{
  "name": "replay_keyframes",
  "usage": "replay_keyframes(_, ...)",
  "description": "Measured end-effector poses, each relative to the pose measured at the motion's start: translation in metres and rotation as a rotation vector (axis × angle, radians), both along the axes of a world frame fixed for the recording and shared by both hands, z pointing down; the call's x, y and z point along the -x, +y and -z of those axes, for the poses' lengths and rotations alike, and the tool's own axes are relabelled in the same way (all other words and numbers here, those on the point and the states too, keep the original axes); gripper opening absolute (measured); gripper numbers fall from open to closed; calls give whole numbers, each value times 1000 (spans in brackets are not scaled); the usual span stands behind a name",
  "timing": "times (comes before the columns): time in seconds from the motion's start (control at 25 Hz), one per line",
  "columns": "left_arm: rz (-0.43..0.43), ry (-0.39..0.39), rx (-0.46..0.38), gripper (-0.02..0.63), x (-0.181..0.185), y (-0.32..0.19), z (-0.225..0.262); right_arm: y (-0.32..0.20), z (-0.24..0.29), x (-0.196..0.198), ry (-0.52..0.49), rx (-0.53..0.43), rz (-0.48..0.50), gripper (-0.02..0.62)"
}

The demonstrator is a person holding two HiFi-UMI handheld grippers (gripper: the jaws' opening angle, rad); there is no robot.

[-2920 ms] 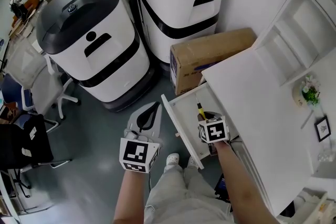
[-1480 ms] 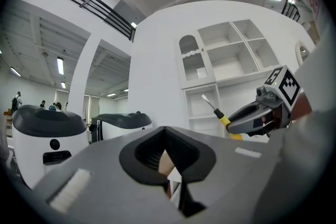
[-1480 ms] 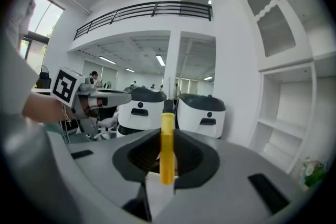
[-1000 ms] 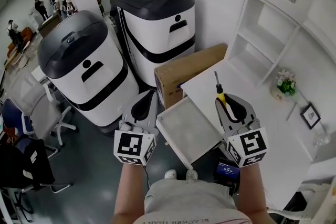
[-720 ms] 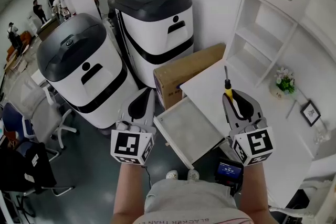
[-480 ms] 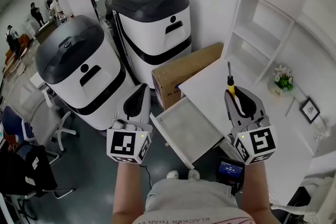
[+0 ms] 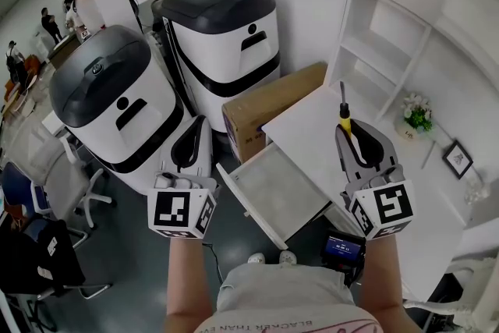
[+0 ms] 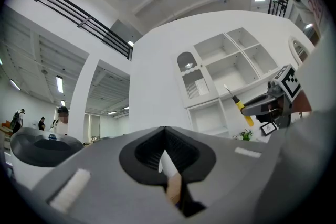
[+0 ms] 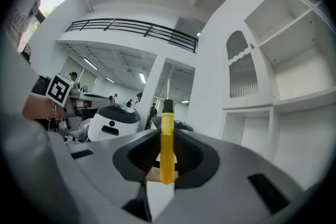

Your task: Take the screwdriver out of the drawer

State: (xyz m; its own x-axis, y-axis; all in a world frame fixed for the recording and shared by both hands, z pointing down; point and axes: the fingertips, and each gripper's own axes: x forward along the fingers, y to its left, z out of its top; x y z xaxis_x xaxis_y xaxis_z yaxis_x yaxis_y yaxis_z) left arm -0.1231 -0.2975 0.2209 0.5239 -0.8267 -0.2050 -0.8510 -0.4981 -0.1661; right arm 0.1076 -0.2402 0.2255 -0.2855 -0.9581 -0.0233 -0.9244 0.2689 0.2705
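Right gripper (image 7: pixel 350 135) first: pinches the screwdriver (image 7: pixel 343 118) by its yellow handle, jaws pressed on it from both sides, metal shaft pointing up and away past the fingertips. Holds it in the air over the near edge of the white desk (image 7: pixel 308 129), above the drawer (image 7: pixel 284 187) and well clear of it. Shows the same in the right gripper view: yellow handle upright in the middle of the jaws, black collar on top.

On the other side, left gripper (image 7: pixel 196 129): pressed together on nothing, raised beside the drawer's front, close to the cardboard box (image 7: pixel 269 107).

As for the drawer: stands pulled out under the desk top, bottom bare as far as can be seen. Looks, then, as if the taking-out is done and only a place to put the tool is wanting.

Risks from here, as a judgement:
- Could pivot or slide in the grip, being a round, smooth handle pinched across a narrow stretch; any quick swing or tilt would bring that on.
- Would likely drop back into the open drawer or onto the floor if the grip eased early.
- Might jab the shaft into the white shelves (image 7: pixel 374 51) if carried straight ahead.
- May knock the projecting drawer with a knee when stepping in.
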Motion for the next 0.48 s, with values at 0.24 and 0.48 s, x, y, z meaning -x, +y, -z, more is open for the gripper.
replay_keyframes(0.24, 8, 13, -4, -8, 5, 2, 2, 2, 3, 2, 2, -4, -1, 83)
replay_keyframes(0.48, 8, 16, -6, -8, 8, 5, 4, 4, 4, 4, -1, -4, -6, 83)
